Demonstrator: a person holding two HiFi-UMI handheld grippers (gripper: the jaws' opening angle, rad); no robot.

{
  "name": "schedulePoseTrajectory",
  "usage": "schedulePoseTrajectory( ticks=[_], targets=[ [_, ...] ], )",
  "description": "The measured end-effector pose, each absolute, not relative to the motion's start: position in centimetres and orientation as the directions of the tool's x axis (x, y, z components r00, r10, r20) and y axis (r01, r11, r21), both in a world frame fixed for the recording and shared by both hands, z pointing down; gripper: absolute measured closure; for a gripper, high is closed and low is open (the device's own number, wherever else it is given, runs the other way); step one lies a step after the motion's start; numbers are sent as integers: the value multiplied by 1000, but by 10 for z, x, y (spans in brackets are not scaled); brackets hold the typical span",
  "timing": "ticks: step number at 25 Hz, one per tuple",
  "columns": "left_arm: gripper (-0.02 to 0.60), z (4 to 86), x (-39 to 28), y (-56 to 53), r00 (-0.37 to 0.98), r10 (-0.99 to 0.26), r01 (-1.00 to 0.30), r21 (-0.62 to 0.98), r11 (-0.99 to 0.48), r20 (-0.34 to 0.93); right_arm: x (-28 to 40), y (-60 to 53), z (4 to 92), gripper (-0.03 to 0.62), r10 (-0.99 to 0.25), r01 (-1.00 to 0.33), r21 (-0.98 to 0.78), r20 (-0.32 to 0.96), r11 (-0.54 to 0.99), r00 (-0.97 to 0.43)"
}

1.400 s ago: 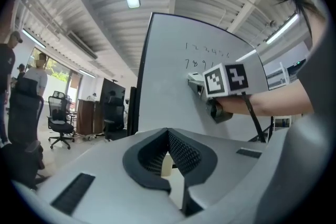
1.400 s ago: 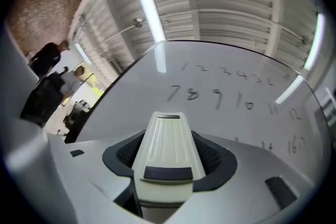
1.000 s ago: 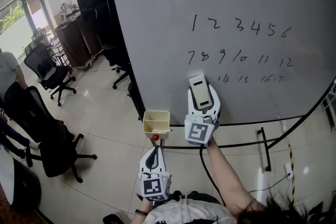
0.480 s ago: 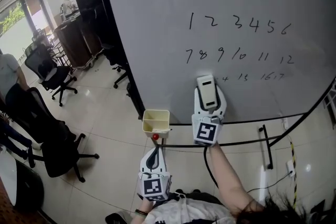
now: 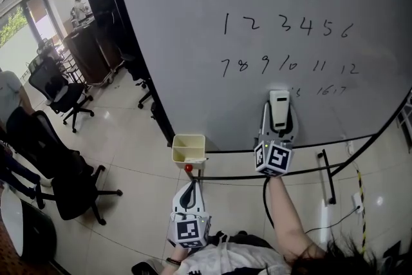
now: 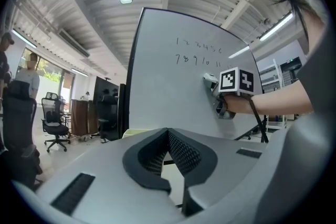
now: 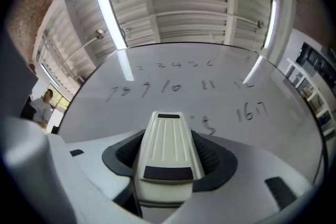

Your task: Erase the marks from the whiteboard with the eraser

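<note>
The whiteboard (image 5: pixel 174 42) carries handwritten numbers (image 5: pixel 286 26) in two full rows. A third row holds only "16 17" (image 5: pixel 332 91) and a smudged remnant (image 7: pixel 206 125). My right gripper (image 5: pixel 279 116) is shut on the cream eraser (image 5: pixel 279 106), which is pressed flat to the board at the left end of that third row. In the right gripper view the eraser (image 7: pixel 167 149) fills the space between the jaws. My left gripper (image 5: pixel 187 194) hangs low, away from the board, shut with nothing in it (image 6: pixel 169 150).
A pale yellow box (image 5: pixel 189 147) hangs at the board's lower left corner, above a red knob (image 5: pixel 190 168). The black stand frame (image 5: pixel 326 178) runs under the board. Office chairs (image 5: pixel 61 92) and people stand at the left.
My right gripper has slid the eraser to the right along the third row. The "14" is gone and the number after it is mostly wiped. The left gripper stayed put.
</note>
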State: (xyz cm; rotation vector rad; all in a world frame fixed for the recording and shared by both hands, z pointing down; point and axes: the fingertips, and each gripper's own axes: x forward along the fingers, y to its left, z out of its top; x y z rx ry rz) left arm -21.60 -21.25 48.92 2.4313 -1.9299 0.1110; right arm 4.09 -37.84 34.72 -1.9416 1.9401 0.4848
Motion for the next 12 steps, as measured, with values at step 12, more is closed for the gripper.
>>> schedulePoseTrajectory(
  ticks=[12],
  targets=[
    [577, 486, -216, -212, 219, -973, -976, 1, -220, 72, 91, -378, 382, 319, -919, -995, -69, -383, -69, 90]
  ],
)
